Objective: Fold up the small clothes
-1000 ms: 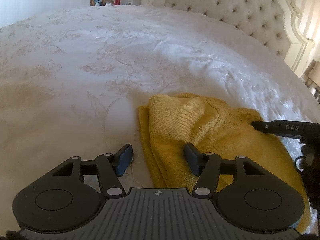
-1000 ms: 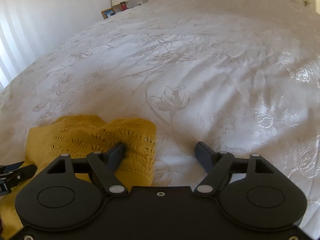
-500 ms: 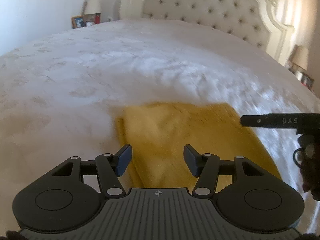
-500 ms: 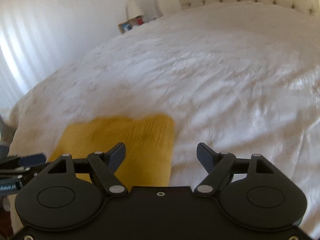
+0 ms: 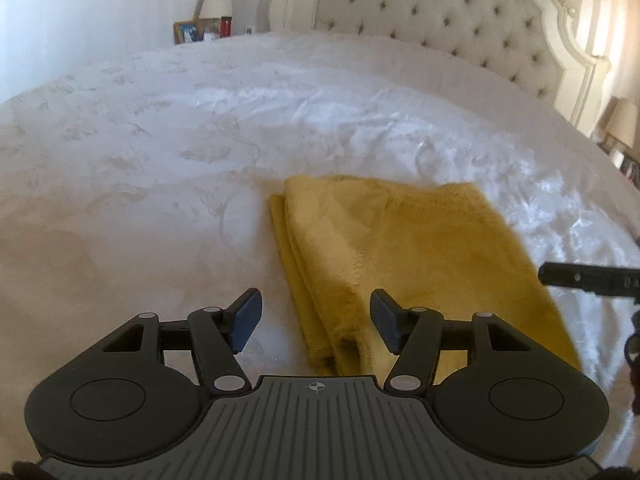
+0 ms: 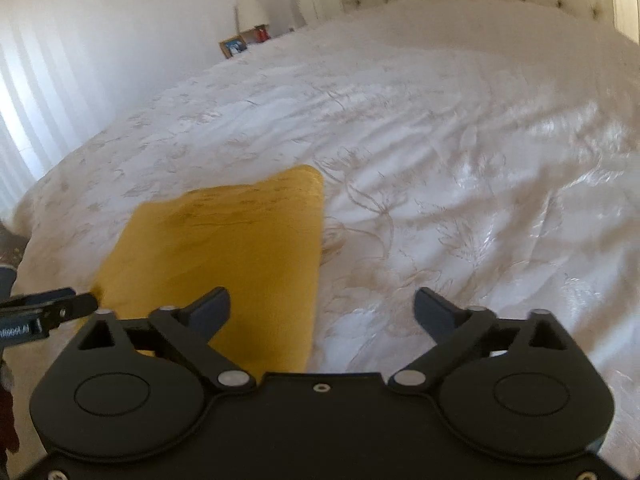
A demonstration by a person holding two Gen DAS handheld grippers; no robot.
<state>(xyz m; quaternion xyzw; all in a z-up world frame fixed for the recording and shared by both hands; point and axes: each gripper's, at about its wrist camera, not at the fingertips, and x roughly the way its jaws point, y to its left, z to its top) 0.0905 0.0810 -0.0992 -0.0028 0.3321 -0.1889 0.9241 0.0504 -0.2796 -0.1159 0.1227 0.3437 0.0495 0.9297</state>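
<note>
A mustard-yellow knit garment (image 5: 400, 256) lies folded flat in several layers on the white bedspread (image 5: 160, 168). My left gripper (image 5: 314, 320) is open and empty, raised above the garment's near left edge. My right gripper (image 6: 322, 312) is open and empty, above the garment's (image 6: 224, 248) right edge. A finger of the right gripper (image 5: 588, 280) shows at the right edge of the left wrist view. A finger of the left gripper (image 6: 48, 308) shows at the left edge of the right wrist view.
The tufted headboard (image 5: 440, 16) stands at the far end of the bed. A nightstand with a lamp (image 5: 216, 0), a picture frame (image 5: 186, 32) and a red bottle is at the back left. Another lamp (image 5: 622, 124) stands at the right.
Both grippers have lifted up and back from the garment, empty. The garment now lies smooth and flat in its folded shape.
</note>
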